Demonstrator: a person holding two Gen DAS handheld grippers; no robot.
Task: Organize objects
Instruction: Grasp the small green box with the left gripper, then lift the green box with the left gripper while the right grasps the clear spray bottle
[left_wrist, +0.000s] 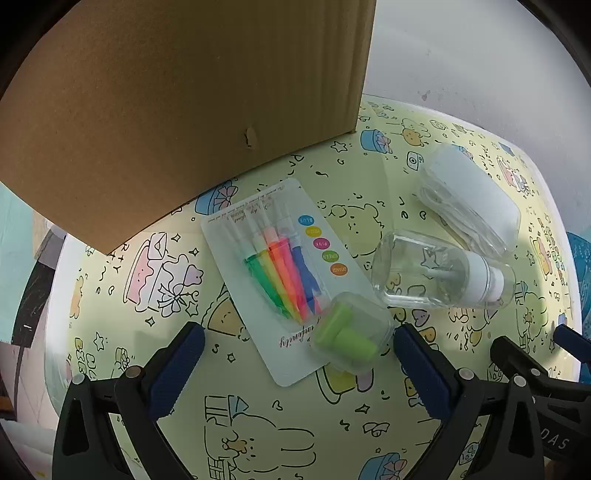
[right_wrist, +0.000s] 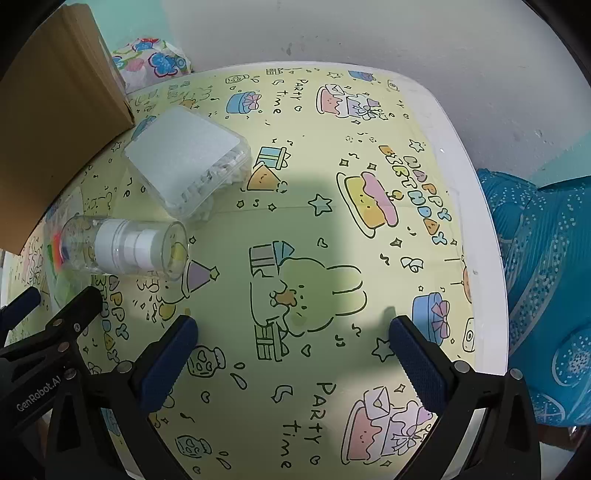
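A blister pack of coloured highlighters (left_wrist: 280, 269) lies on the patterned table, with a small clear case of green earplugs (left_wrist: 351, 332) resting on its near end. A clear spray bottle (left_wrist: 439, 273) (right_wrist: 122, 245) lies on its side to the right of them. Behind it sits a clear lidded box of white items (left_wrist: 472, 199) (right_wrist: 188, 162). My left gripper (left_wrist: 299, 362) is open just above the table, the earplug case close to its right finger. My right gripper (right_wrist: 293, 350) is open wide over bare tablecloth, with nothing between its fingers.
A large cardboard box (left_wrist: 177, 103) (right_wrist: 55, 122) stands at the back left of the table. A floral cloth bundle (right_wrist: 151, 59) lies behind it by the wall. Blue patterned fabric (right_wrist: 546, 280) lies past the table's right edge (right_wrist: 484, 229).
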